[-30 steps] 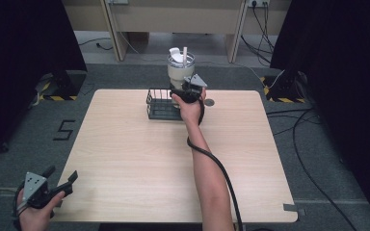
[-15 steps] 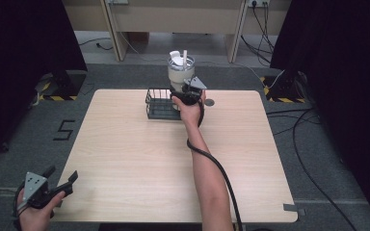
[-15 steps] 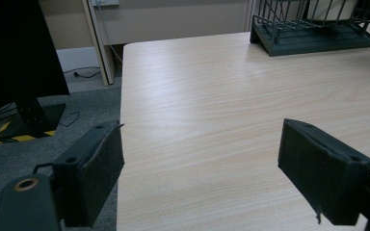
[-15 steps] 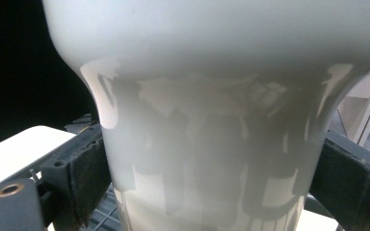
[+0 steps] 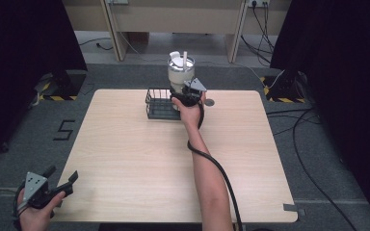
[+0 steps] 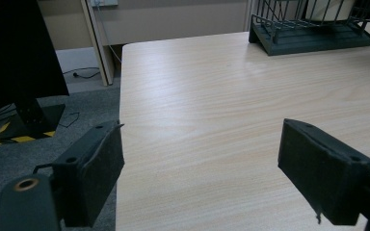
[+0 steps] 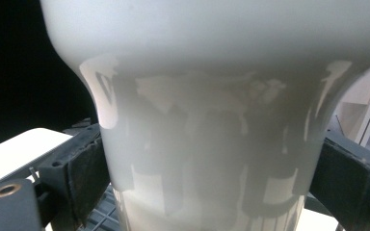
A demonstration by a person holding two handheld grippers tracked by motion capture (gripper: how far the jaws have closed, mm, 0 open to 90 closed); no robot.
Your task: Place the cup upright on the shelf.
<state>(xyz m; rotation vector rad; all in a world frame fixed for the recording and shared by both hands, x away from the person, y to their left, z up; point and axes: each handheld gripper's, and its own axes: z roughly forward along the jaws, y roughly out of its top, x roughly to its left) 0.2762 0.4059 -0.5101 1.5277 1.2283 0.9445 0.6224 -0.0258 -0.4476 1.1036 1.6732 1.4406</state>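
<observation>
Right gripper (image 5: pixel 182 94) clamped on white jar (image 5: pixel 181 72), lifted above rack (image 5: pixel 159 103) at 12 o'clock. Left gripper (image 5: pixel 62 180) parked at 7 o'clock, wide open, empty.

High view looks down the table (image 5: pixel 139 159); gripper views sit close, sharing its rack (image 5: pixel 160 103).
</observation>
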